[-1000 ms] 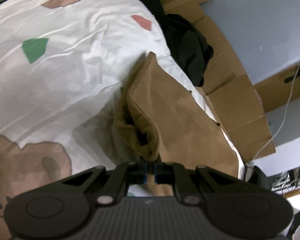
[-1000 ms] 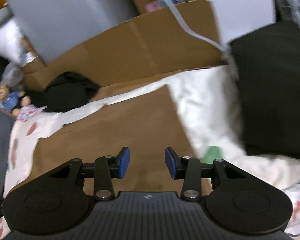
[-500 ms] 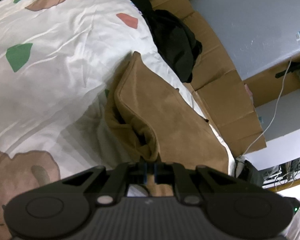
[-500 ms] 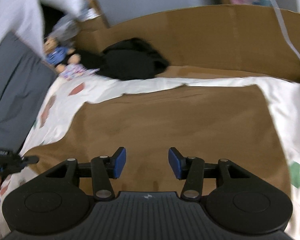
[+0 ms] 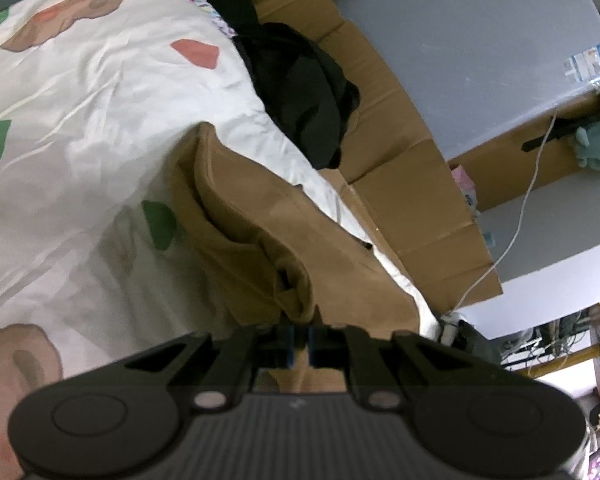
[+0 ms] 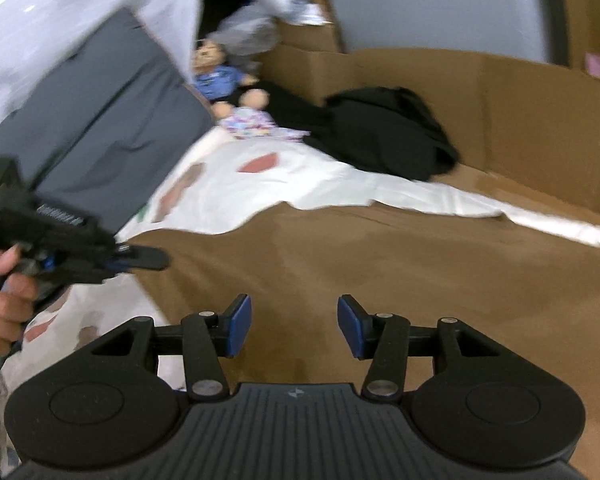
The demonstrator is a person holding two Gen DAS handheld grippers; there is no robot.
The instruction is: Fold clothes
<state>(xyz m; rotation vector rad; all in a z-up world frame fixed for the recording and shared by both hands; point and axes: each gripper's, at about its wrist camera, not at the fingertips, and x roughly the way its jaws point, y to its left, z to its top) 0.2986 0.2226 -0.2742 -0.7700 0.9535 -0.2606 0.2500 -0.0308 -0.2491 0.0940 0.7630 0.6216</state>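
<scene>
A tan brown garment [image 5: 300, 240] lies on a white bedsheet [image 5: 80, 120] printed with bears and coloured patches. My left gripper [image 5: 299, 340] is shut on a bunched edge of it, lifting that edge into a fold off the sheet. In the right wrist view the garment [image 6: 380, 260] spreads flat below my right gripper [image 6: 294, 326], which stands open above it with nothing between its blue pads. The left gripper [image 6: 148, 258] shows there at the left, in a person's hand [image 6: 0, 300], at the garment's left corner.
A black garment [image 6: 388, 132] is heaped at the bed's far edge against cardboard panels [image 6: 540, 120]. A doll [image 6: 220, 80] and a grey pillow [image 6: 100, 132] lie at the head of the bed. A white cable [image 5: 520, 220] hangs beside the cardboard.
The right gripper has swung left across the garment and rolled, bringing the left gripper and hand into its view; its jaws stand a little wider. The left gripper has risen, still holding the edge.
</scene>
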